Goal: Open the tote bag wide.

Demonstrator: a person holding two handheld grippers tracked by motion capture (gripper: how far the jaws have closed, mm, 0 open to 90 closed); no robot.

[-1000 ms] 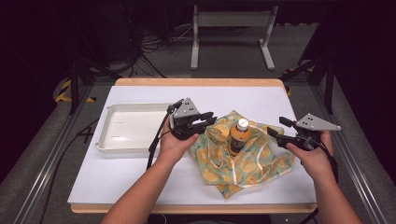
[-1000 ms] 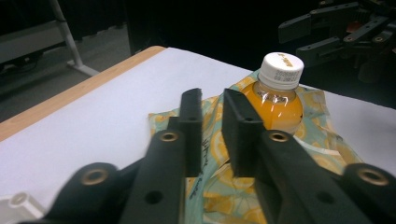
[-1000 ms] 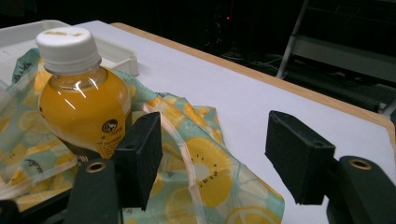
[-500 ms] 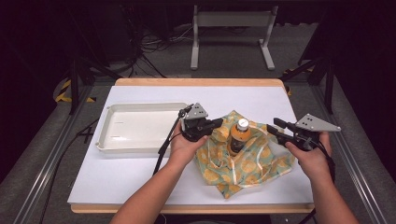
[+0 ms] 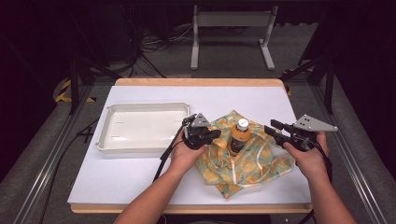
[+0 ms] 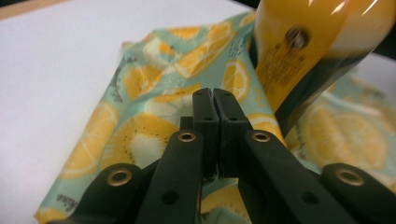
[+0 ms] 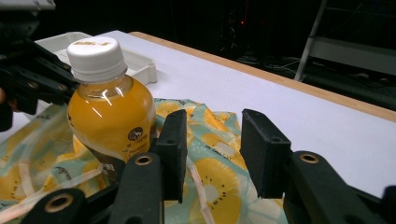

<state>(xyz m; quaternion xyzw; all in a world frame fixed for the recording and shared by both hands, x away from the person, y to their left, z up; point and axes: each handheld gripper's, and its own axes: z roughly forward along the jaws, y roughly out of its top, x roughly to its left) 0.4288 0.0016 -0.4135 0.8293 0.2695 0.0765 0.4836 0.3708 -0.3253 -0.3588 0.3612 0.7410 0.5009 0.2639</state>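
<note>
A bottle of orange drink (image 5: 239,136) with a white cap stands upright on a teal cloth printed with lemons (image 5: 254,163). My left gripper (image 5: 215,134) is shut, its tips low over the cloth's left part (image 6: 154,65), just left of the bottle (image 6: 299,51). I see no fold between its pads (image 6: 205,107). My right gripper (image 5: 270,130) hovers at the cloth's right edge, pointing at the bottle (image 7: 109,112). Its jaws have just been closing and stand partly apart (image 7: 212,140), with nothing between them and the cloth (image 7: 219,172) beneath.
A white tray (image 5: 105,140) lies empty on the left of the white tabletop, close behind my left hand. The table's wooden far edge (image 5: 201,81) runs across the back. A metal stand (image 5: 231,21) is on the floor beyond.
My left gripper has sunk and shifted right, onto the cloth beside the bottle, and its jaws have come together. The right gripper's jaws have narrowed while that hand stayed put.
</note>
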